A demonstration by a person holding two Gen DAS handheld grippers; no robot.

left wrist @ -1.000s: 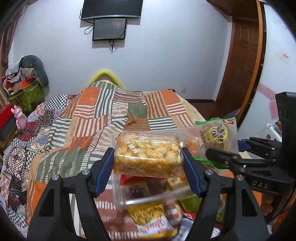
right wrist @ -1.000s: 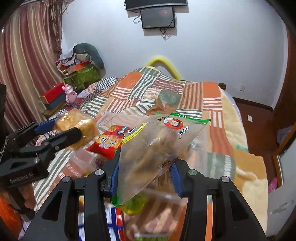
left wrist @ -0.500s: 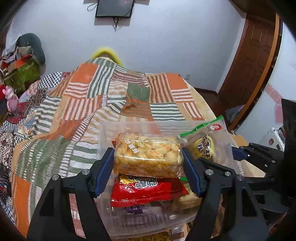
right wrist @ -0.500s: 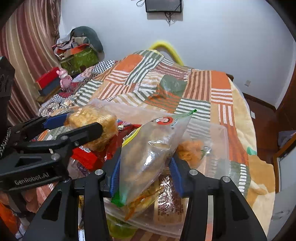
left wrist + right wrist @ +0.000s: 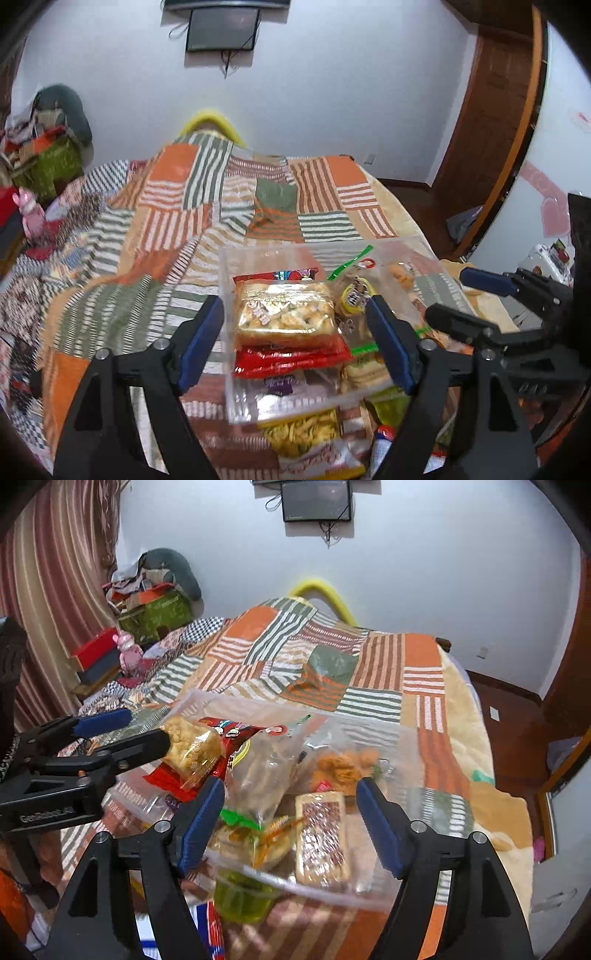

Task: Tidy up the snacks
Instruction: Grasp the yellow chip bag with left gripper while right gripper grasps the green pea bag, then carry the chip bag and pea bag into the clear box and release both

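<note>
A clear plastic bin (image 5: 236, 402) stands on the patchwork bed and holds several snack packs. My left gripper (image 5: 295, 339) is open over it. The yellow cracker pack (image 5: 284, 317) lies between its fingers on top of a red pack (image 5: 291, 360); it also shows in the right wrist view (image 5: 192, 749). My right gripper (image 5: 291, 823) is open and empty over the bin (image 5: 332, 890). The clear green-edged bag (image 5: 266, 775) lies in the bin beside an orange snack bag (image 5: 343, 768) and a brown wafer pack (image 5: 321, 842).
More snack packs lie on the bed in front of the bin, among them a yellow noodle-snack bag (image 5: 306, 435) and a green jelly cup (image 5: 240, 901). The bed edge and a wooden door (image 5: 487, 122) are to the right. Clutter and a curtain (image 5: 48, 590) stand at the left.
Both grippers came down over the bin and opened. The cracker pack and the green-edged bag were let go and now lie in the bin.
</note>
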